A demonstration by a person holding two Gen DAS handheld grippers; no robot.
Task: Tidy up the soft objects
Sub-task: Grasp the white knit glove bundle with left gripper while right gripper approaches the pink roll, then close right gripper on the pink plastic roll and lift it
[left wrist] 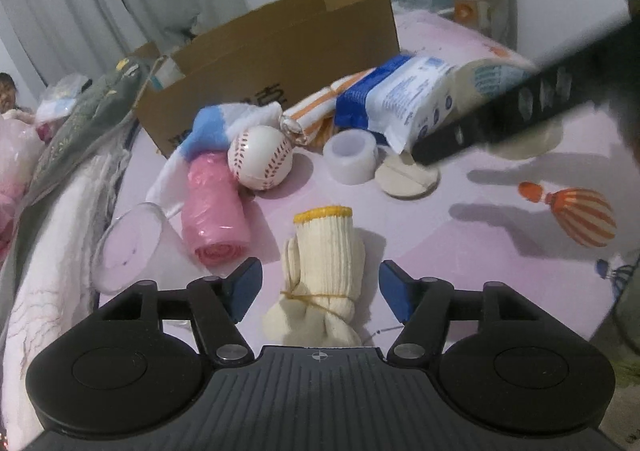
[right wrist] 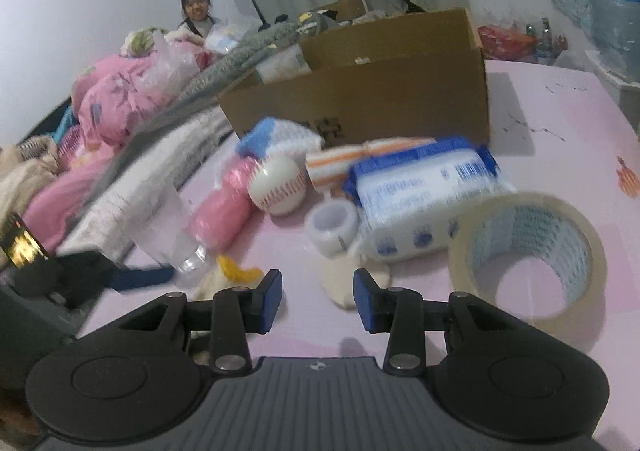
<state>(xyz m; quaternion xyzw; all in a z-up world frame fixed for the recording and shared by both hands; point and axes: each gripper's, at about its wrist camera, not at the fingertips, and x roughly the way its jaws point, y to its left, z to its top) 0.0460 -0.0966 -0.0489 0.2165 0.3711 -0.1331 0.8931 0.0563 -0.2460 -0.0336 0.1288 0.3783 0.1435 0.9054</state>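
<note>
Showing glove bundle (left wrist: 320, 271) whole — left view only (right: scrap).

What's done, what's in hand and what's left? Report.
Done: nothing evident; the box interior is mostly hidden. In hand: nothing; the left gripper stands open around the gloves, the right gripper is empty. Left: gloves, towel, cloth.

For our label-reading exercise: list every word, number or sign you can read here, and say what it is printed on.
None reads clearly.
Cardboard box: dark printed characters on its front, partly hidden, illegible.
Blue-and-white packet: blue small print, too blurred; barcode in the right wrist view, digits unreadable.
Tape roll: faint blue print inside, illegible.
</note>
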